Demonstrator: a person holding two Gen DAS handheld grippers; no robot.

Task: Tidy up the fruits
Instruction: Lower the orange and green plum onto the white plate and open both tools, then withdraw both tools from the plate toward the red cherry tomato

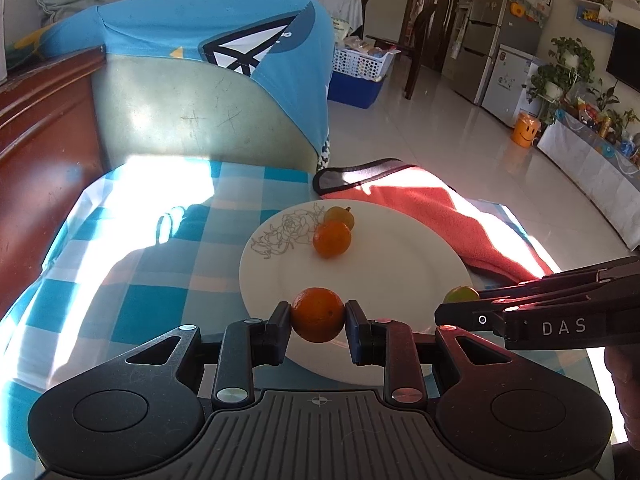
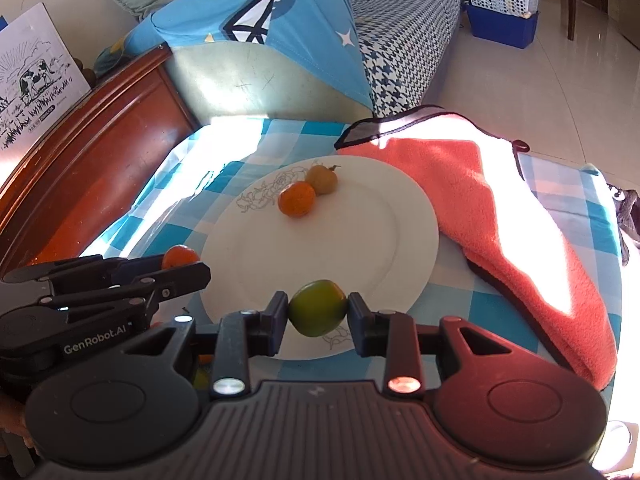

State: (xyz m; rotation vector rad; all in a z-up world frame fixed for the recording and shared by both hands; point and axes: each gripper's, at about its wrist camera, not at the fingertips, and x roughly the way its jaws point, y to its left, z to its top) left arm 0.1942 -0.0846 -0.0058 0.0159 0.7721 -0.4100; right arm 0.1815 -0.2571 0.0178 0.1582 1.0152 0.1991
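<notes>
- White round ceramic plate (image 1: 400, 280) with a grey line-drawn flower near its rim sits on a blue-and-white checked tablecloth (image 1: 160, 280).
- Left gripper (image 1: 318, 322) has its two fingers clamped on a small round orange fruit (image 1: 318, 314), held over the plate's near edge.
- Right gripper (image 2: 318, 314) has its fingers clamped on a small round green fruit (image 2: 318, 312), also over the near rim of the plate.
- Two more fruits lie on the plate's far side, touching each other: a second small orange fruit (image 2: 297, 199) and a yellow-brown fruit with a stem (image 2: 322, 179).
- Coral-red fleece cloth with dark edging (image 2: 500, 208) lies just beside the plate, on its right.
</notes>
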